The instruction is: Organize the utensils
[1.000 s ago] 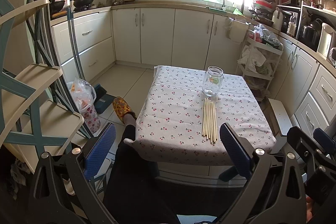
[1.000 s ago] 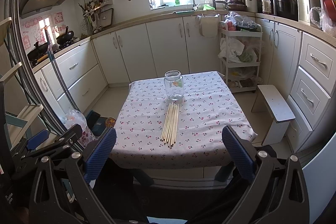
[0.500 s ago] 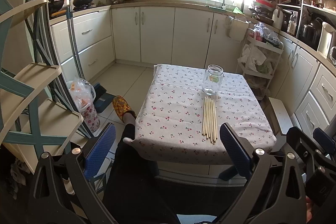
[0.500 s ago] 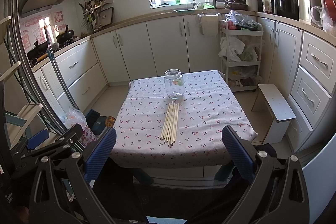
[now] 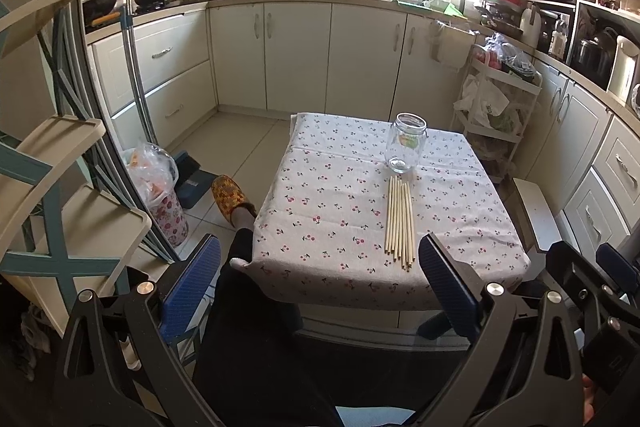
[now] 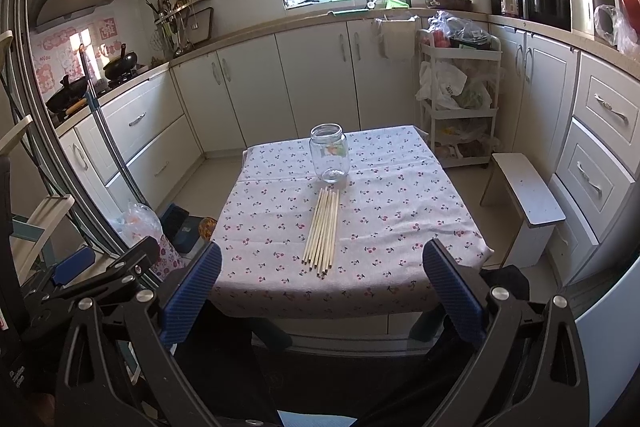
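Several wooden chopsticks (image 5: 399, 223) lie side by side on a small table with a cherry-print cloth (image 5: 320, 211). An empty glass jar (image 5: 405, 143) stands upright just beyond their far ends. The chopsticks (image 6: 323, 230), the jar (image 6: 329, 152) and the table (image 6: 400, 211) also show in the right wrist view. My left gripper (image 5: 320, 267) is open and empty, held back from the table's near edge. My right gripper (image 6: 320, 267) is open and empty, also short of the near edge.
A white step stool (image 6: 524, 195) stands right of the table. A trolley with bags (image 6: 456, 99) is beyond it. A floral bin with a plastic bag (image 5: 160, 195) and a shelf unit (image 5: 52, 187) stand at the left. The person's leg and slipper (image 5: 232, 197) are beside the table.
Both views have shifted very slightly toward the table. The chopsticks and jar have not moved. Both grippers stay open.
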`<state>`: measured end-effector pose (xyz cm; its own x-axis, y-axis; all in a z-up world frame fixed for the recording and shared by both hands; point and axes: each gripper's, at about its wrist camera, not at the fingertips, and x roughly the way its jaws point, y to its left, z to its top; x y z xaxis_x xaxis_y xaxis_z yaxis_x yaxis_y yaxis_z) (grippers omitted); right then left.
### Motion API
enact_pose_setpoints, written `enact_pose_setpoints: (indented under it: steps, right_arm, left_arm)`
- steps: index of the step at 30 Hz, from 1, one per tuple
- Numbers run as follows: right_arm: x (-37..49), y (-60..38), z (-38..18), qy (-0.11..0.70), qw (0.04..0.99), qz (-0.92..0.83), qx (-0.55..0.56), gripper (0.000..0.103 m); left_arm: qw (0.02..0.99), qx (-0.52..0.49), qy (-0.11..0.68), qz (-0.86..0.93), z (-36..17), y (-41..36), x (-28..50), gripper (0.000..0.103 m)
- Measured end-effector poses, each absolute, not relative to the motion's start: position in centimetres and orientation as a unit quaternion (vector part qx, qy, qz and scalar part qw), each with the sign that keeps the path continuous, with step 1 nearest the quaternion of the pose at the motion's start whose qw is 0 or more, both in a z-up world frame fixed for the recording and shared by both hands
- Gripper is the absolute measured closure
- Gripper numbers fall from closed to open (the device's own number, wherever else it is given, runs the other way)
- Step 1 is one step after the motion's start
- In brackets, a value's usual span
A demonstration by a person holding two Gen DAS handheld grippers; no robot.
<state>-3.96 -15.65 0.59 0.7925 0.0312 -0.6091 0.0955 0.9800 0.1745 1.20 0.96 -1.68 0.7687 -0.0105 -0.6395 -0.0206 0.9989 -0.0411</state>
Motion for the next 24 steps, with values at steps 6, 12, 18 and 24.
enact_pose_setpoints:
  steps: [6, 12, 18, 24]
  right_arm:
    - [-1.5, -16.4, -0.8, 0.342, 0.934, -0.010, 0.101, 0.006]
    - [3.5, -17.9, -5.1, 0.383, 0.918, -0.010, 0.097, 0.010]
    - [9.9, -19.4, -10.7, 0.440, 0.892, -0.004, 0.105, 0.044]
    - [16.8, -19.2, -15.7, 0.472, 0.875, 0.020, 0.107, 0.065]
  left_arm:
    - [0.932, -0.016, 0.362, -0.005, -3.0, 0.3, 3.7, 0.008]
    - [0.917, -0.001, 0.399, -0.010, -6.1, -0.7, 8.5, 0.010]
    - [0.899, -0.004, 0.437, -0.010, -9.3, -1.0, 13.7, 0.011]
    - [0.886, -0.006, 0.464, -0.016, -11.9, -1.4, 18.2, 0.011]
